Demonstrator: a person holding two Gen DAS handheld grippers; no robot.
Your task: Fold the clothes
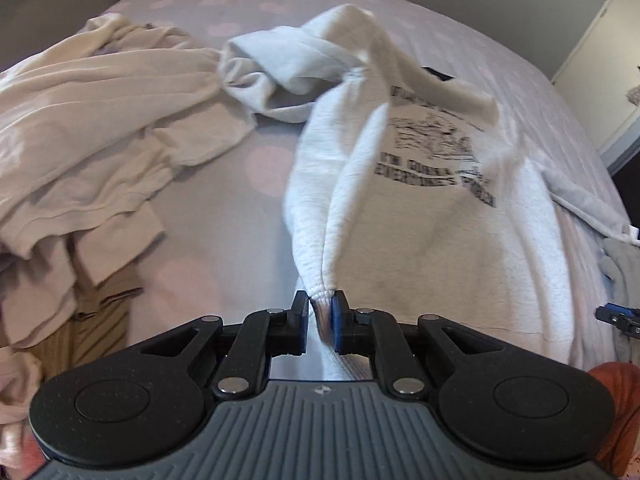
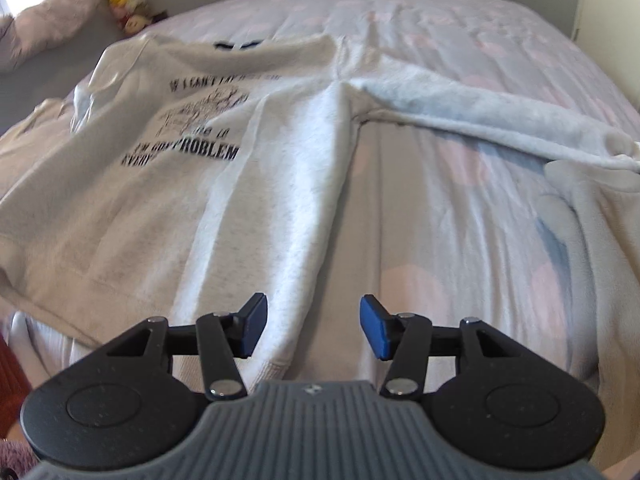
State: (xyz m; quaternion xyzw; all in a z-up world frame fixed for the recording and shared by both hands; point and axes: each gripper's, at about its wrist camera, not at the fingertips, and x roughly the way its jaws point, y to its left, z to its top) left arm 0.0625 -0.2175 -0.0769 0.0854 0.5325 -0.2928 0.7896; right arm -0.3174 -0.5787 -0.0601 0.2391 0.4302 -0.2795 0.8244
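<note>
Left wrist view: left gripper [image 1: 321, 300] pinches the ribbed hem corner of one grey sweatshirt [image 1: 420, 208], cloth bunched between the two pads. The sweatshirt runs away from the jaws across the bed [image 1: 224, 248], printed chest up, text blurred and only partly legible. One sleeve [image 1: 276, 68] lies crumpled at the far end. One heap of cream clothes [image 1: 92, 120] sits to the left, its edge touching that sleeve. The tip of the other gripper shows at the right edge.

Right wrist view: right gripper [image 2: 313, 320] spread, nothing pressed; the sweatshirt's [image 2: 168, 200] near hem corner lies between the two blue pads [image 2: 374, 330], seemingly untouched. One sleeve [image 2: 500, 120] stretches right over the spotted bedcover [image 2: 440, 220]. A pale fleecy item [image 2: 592, 220] lies at the right.
</note>
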